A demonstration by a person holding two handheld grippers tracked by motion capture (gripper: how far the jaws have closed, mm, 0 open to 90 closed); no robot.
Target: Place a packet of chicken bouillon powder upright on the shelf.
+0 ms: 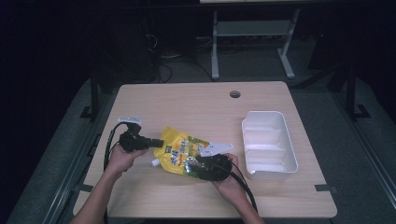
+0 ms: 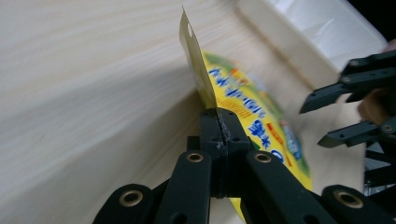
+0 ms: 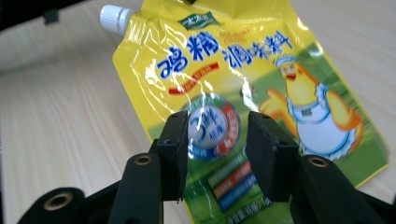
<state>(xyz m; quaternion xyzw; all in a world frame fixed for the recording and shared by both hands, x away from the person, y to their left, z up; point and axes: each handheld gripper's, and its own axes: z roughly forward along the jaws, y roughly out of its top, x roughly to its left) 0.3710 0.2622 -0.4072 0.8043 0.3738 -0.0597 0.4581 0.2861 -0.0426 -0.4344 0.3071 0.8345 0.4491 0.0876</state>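
Here the right gripper point(image 3: 212, 154) sits nearest the person, its jaws parted over the lower face of the yellow seasoning pouch point(image 1: 184, 154) and pressing nothing, apparently ready to steady or re-grip it. Just beyond, the left gripper point(image 2: 218, 133) is clamped tight on the pouch's flat edge, which tilts the bag off the wooden table point(image 1: 187, 107). Farther right, the white bin point(image 1: 268, 140) waits, probably as its destination.

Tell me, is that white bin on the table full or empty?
Empty. In the high view the white bin shows only its bare inner walls and ribbed floor, and the yellow pouch lies outside it, on the table.
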